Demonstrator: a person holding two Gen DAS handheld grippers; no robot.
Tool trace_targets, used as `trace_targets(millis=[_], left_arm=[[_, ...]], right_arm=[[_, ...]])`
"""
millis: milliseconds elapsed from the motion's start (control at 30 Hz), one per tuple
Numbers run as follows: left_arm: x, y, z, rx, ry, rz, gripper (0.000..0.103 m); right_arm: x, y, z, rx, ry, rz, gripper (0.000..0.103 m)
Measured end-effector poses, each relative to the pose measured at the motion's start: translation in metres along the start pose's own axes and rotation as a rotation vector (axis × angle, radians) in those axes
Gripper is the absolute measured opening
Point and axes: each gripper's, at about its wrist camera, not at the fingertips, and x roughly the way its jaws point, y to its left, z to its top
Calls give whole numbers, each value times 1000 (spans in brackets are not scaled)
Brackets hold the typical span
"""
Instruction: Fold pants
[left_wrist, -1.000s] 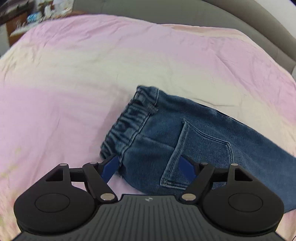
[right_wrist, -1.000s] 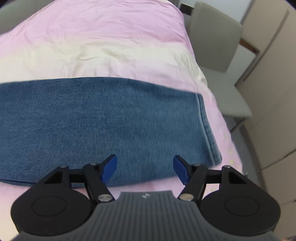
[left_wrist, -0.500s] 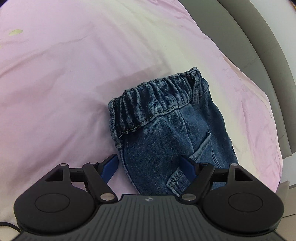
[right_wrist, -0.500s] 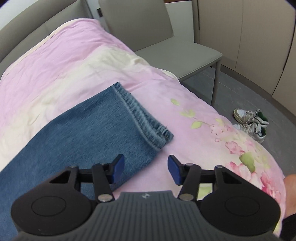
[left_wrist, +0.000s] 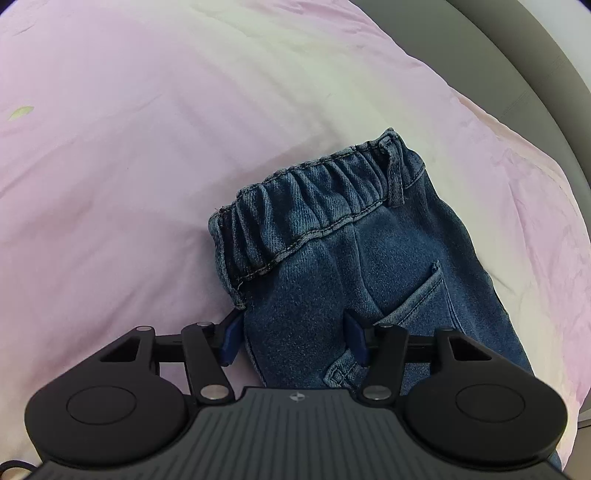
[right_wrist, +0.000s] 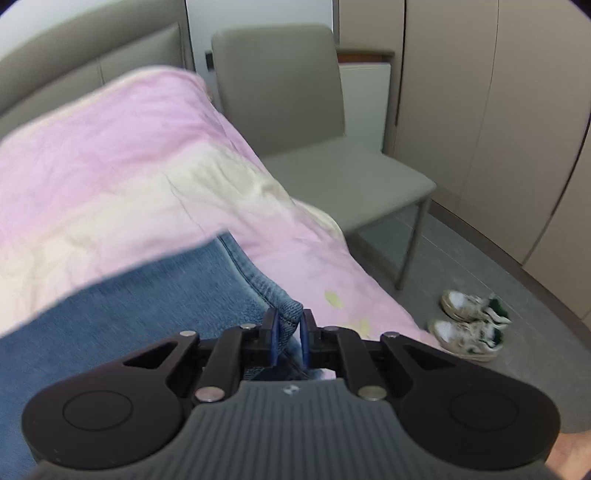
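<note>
One pair of jeans (left_wrist: 343, 280) lies flat on the pink bedspread (left_wrist: 129, 166), left gripper (left_wrist: 293, 338) spread wide over the hip, right gripper (right_wrist: 287, 338) pinching the hem corner, two sneakers (right_wrist: 469, 325) and one chair (right_wrist: 317, 155) beyond.

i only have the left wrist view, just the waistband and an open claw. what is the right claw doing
Observer: The right claw is shut on the corner of the leg hem of the jeans.
Operator: is the hem near the edge of the bed
Observer: Yes, the pink bedspread drops off just right of the hem, toward the floor.
Operator: anything beside the bed there
Observer: A grey chair stands next to the bed, and a pair of white sneakers lies on the floor by it.
</note>
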Motion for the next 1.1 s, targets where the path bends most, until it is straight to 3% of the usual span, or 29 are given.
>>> trace_targets(millis=[67, 167, 300, 333, 467, 700, 767, 833, 1100], left_arm=[[3, 0, 3, 0, 8, 7, 64], [8, -3, 9, 2, 32, 22, 64], [11, 2, 16, -33, 54, -15, 73], [12, 7, 16, -52, 52, -29, 76], [17, 20, 15, -146, 35, -84, 79], [30, 21, 10, -184, -15, -96, 80], [29, 17, 10, -167, -27, -84, 74], [23, 10, 13, -131, -32, -55, 65], [-23, -37, 50, 39, -21, -43, 55]], right_arm=[[17, -6, -10, 34, 53, -7, 5], [23, -16, -21, 76, 66, 14, 7], [11, -35, -27, 186, 68, 65, 40], [8, -40, -31, 216, 68, 93, 43], [21, -51, -49, 369, 98, 199, 42], [49, -49, -67, 500, 58, 201, 41], [49, -42, -61, 468, 55, 186, 33], [41, -32, -52, 409, 39, 148, 19], [-27, 12, 7, 195, -56, 69, 14]])
